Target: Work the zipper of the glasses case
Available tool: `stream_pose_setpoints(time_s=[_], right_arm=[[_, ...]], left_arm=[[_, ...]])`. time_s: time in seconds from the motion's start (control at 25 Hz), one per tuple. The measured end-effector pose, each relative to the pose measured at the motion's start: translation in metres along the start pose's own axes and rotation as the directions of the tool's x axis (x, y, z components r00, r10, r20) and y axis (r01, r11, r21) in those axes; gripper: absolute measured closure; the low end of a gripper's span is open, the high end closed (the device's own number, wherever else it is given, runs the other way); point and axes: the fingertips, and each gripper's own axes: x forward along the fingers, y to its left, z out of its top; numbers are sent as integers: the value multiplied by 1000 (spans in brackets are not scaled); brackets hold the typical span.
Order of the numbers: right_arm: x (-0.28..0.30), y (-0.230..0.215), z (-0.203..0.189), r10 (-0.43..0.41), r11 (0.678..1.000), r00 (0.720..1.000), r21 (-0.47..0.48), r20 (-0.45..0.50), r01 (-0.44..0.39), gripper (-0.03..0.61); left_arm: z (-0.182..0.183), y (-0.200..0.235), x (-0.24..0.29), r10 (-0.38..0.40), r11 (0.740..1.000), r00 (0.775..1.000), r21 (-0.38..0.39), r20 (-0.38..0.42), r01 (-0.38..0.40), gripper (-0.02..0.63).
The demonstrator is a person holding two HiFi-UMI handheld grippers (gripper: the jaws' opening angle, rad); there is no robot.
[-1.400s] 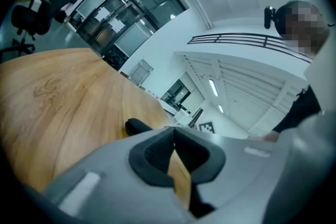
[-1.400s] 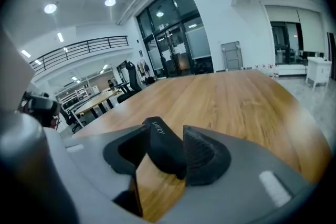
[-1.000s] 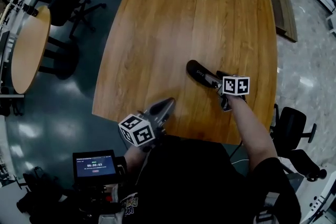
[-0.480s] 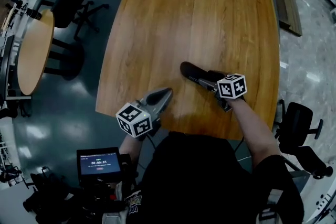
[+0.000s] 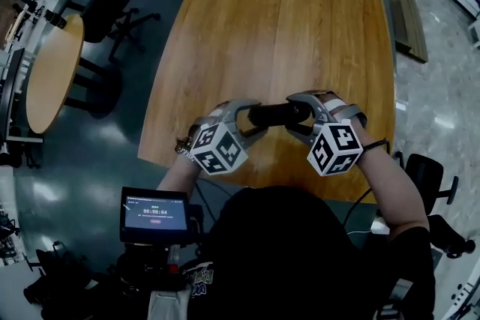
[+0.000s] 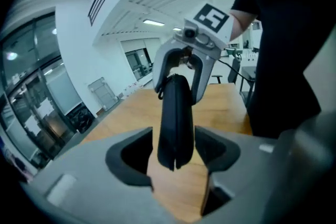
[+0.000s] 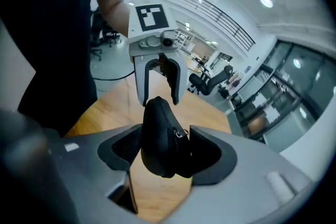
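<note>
a wooden table (image 5: 277, 26) with rounded corners stands on a dark teal floor (image 5: 97, 154). left of it are a round wooden table (image 5: 52, 75) and a black office chair (image 5: 105, 0); another black chair (image 5: 420, 177) stands at the right. a small lit screen (image 5: 156, 213) glows below.

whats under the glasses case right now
Only bare wooden table shows below the glasses case, which is up in the air and not touching it. In the head view the case itself covers the patch of table straight beneath.
</note>
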Motion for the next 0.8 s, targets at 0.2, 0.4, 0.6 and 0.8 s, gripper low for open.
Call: stream_pose_setpoints(time_s=[0.2, 0.4, 0.6, 0.8], right_arm=[[-8, 5, 30, -18, 983, 999, -181, -33, 12, 299], [-16, 10, 39, 27, 984, 1000, -176, 13, -24, 290], [-47, 2, 48, 70, 997, 979, 19, 192, -75, 266], [-83, -54, 39, -310, 841, 917, 522, 251, 142, 456]], left_arm=[[10, -11, 18, -7, 993, 998, 118, -57, 14, 341], [18, -19, 9, -67, 997, 997, 49, 24, 66, 360], [8, -12, 4, -12, 1000, 999, 9, 30, 12, 362], [-3, 39, -16, 409, 903, 909, 176, -77, -392, 360]])
